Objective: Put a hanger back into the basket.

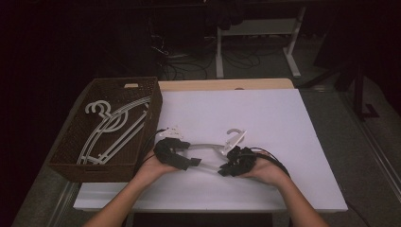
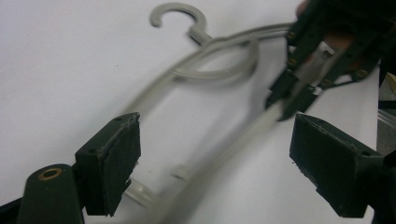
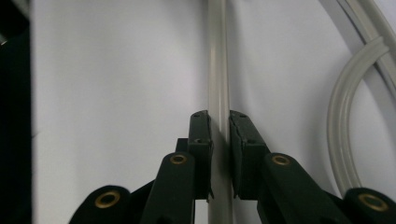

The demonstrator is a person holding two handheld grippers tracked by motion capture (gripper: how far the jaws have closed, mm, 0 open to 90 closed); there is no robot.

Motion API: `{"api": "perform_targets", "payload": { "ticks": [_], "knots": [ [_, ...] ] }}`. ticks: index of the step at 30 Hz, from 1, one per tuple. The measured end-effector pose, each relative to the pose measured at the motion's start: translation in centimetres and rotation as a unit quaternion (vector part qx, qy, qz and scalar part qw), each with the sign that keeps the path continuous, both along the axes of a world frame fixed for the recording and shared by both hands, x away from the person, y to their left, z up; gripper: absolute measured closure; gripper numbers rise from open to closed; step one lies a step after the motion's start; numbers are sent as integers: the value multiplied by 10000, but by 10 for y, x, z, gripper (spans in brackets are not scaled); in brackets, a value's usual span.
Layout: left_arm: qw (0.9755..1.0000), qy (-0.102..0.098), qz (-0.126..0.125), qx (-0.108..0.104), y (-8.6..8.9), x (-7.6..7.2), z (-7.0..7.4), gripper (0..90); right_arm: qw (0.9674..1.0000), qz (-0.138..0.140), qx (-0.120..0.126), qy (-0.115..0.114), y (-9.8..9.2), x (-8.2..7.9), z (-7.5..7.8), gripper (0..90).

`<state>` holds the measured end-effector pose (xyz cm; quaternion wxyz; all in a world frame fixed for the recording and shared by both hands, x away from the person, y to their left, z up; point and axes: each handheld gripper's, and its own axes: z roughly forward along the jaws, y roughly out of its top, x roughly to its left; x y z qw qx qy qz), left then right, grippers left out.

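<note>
Fingers (image 3: pixel 201 140) of the right gripper (image 3: pixel 219 154) clamp the straight bar of the grey hanger (image 2: pixel 205 70) lying mid-desk (image 1: pixel 283 123). Left gripper (image 2: pixel 215 158) fingers stand wide apart astride that bar. Risk: the thin bar may twist or slip, held at one point. Basket (image 1: pixel 66 161) sits far left.

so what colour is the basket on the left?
Dark brown woven basket, clearest in the high view.

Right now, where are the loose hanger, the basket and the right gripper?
loose hanger (image 2: pixel 180 9): left gripper view, top of its hook.
basket (image 1: pixel 97 170): high view, near wall.
right gripper (image 3: pixel 219 126): right gripper view, between the jaws.
</note>
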<state>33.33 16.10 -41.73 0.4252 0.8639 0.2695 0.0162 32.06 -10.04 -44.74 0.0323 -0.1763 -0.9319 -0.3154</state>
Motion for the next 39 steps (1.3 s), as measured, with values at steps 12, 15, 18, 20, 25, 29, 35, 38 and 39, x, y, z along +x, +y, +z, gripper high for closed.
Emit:
{"api": "perform_targets", "payload": {
  "ticks": [12, 15, 18, 20, 25, 29, 35, 38, 39],
  "knots": [
    [10000, -6, 41, -19, 3, 3, 2, 166, 9959, -754, 488, 47, -43, -18, 22, 739],
    [10000, 9, 56, -13, 4, 3, 2, 167, 9945, -909, 528, 22, -55, -21, 25, 781],
    [10000, 26, 64, -14, 4, 4, 2, 167, 9928, -1077, 532, 37, -70, -29, 27, 839],
    [10000, 35, 70, -7, 4, 4, 1, 167, 9919, -1182, 468, 6, -83, -38, 26, 879],
    [10000, 45, 65, 9, 3, 5, 0, 167, 9909, -1304, 332, 15, -95, -50, 23, 890],
    [9999, 69, 66, 31, 2, 6, -1, 167, 9905, -1352, 230, 57, -105, -61, 17, 890],
    [9999, 82, 40, 60, -1, 8, -1, 168, 9911, -1323, 103, 94, -110, -66, 12, 890],
    [9999, 44, 22, 89, -4, 11, 1, 186, 9914, -1297, 37, 147, -111, -66, 9, 891],
    [9999, 20, 18, 118, -5, 12, 1, 199, 9915, -1291, 27, 161, -111, -66, 8, 891]
  ]
}}
